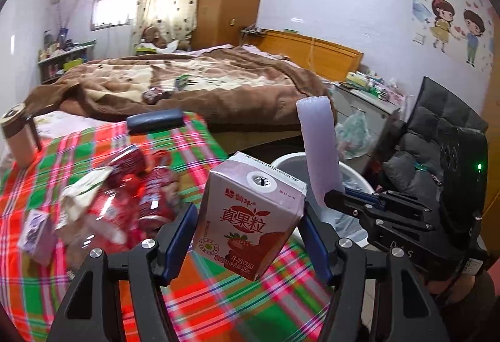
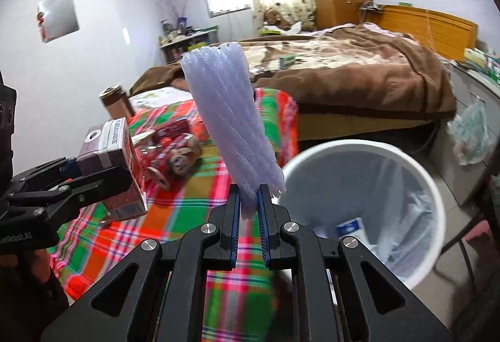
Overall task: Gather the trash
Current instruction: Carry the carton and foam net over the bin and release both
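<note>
Carton (image 1: 250, 217) between left claw (image 1: 250, 235) fingers

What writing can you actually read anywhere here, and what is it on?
"真果粒": front of the milk carton, held in the left gripper.
"牛奶饮品": lower on the same carton.
"DAS": body of the right gripper.
"GenRoboLAI", roughly, partly cut off: left gripper's body in the right view.
Carton date code and wall-sticker writing: too small.

Counts, both views:
- Grippers: two showing, left gripper (image 1: 250, 235) and right gripper (image 2: 249, 201).
- Milk cartons: one, sitting between the left fingers (image 1: 248, 217).
- Foam sleeves: one, standing pinched in the right gripper (image 2: 229, 123).
- Bins: one white bin (image 2: 362, 148) showing.
- Red cans: roughly three lying on the plaid cloth (image 1: 218, 304); blur is preventing an exact count (image 1: 156, 195).
- Cups: one (image 1: 17, 136).
</note>
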{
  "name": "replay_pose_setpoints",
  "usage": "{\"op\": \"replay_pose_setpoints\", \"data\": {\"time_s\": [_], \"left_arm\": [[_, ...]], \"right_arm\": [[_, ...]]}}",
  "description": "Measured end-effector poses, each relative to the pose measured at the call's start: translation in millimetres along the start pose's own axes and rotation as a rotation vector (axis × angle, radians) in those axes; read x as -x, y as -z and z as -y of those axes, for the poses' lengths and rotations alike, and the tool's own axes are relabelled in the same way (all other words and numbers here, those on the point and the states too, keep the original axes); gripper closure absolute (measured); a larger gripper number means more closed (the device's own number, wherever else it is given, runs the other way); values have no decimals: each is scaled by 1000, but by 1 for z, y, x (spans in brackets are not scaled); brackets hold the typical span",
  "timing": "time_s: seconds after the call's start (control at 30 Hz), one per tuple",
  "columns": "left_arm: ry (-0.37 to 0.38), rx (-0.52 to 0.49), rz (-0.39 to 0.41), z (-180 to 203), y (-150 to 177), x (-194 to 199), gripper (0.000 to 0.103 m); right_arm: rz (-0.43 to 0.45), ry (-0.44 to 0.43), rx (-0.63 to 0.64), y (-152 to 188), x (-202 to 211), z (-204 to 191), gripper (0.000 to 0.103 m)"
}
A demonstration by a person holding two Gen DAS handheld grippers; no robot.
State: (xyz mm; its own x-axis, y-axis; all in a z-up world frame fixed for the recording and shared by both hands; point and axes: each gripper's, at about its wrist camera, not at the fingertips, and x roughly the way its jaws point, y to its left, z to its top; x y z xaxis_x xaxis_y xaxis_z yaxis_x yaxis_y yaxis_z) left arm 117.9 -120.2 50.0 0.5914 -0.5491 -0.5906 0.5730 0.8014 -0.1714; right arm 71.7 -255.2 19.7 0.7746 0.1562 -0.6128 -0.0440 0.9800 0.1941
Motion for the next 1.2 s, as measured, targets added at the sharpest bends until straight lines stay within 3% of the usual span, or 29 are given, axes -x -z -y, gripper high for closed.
{"op": "replay_pose_setpoints", "data": {"time_s": [0.37,0.67,1.0,1.2], "left_arm": [[107,-33,-63,51,-16,-59,38],[136,-50,-131,78,-16,-106,37],[160,-32,-197,84,-10,-137,37],[154,-28,-199,81,-8,-138,37]], "right_arm": [[-27,127,-72,8,1,45,91],[-98,195,-128,20,-8,73,91],[-120,224,-155,26,-5,88,91],[-115,252,-149,25,-3,88,85]]}}
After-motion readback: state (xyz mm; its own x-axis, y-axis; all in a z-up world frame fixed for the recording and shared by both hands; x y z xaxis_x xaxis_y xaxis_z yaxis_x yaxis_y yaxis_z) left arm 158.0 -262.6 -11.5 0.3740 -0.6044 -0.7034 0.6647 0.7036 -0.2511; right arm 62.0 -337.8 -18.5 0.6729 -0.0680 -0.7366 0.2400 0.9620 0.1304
